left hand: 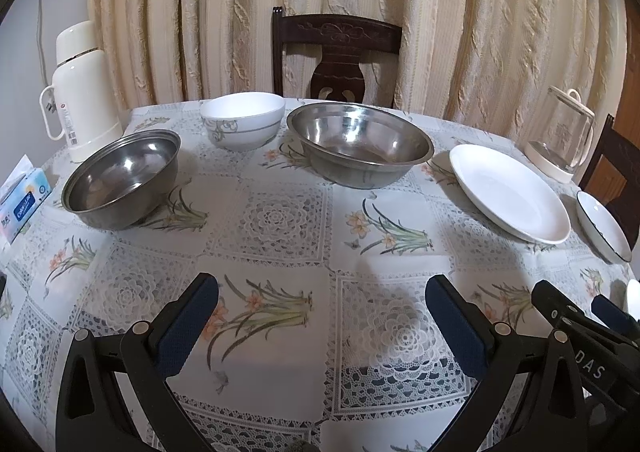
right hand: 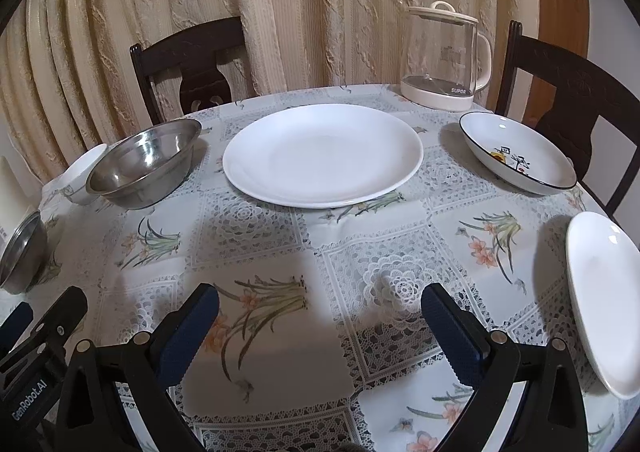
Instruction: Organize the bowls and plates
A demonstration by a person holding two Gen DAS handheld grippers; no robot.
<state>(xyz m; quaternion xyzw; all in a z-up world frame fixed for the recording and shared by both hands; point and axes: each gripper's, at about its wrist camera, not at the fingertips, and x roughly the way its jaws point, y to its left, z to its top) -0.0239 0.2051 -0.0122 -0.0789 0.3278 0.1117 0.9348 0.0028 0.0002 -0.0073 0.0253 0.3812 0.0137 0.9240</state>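
The kettle [right hand: 444,56] reads SUPOR. Both the left gripper [left hand: 322,316] and right gripper [right hand: 320,316] gape, holding nothing, above the table [right hand: 280,252]; the big plate [right hand: 322,154] sits centre, the small plate [right hand: 606,300] cut off.

on my right wrist view i read "supor" in white on the pale base of the glass kettle [right hand: 442,56]. a mark is printed on its glass wall too, but it is too faint to read. the left gripper [right hand: 28,384] body at the lower left edge carries "genrobot.ai". on my left wrist view the right gripper [left hand: 588,336] shows "das", the rest cut off. the tissue box [left hand: 24,200] bears a blue label that looks like "color life", though it is blurred.
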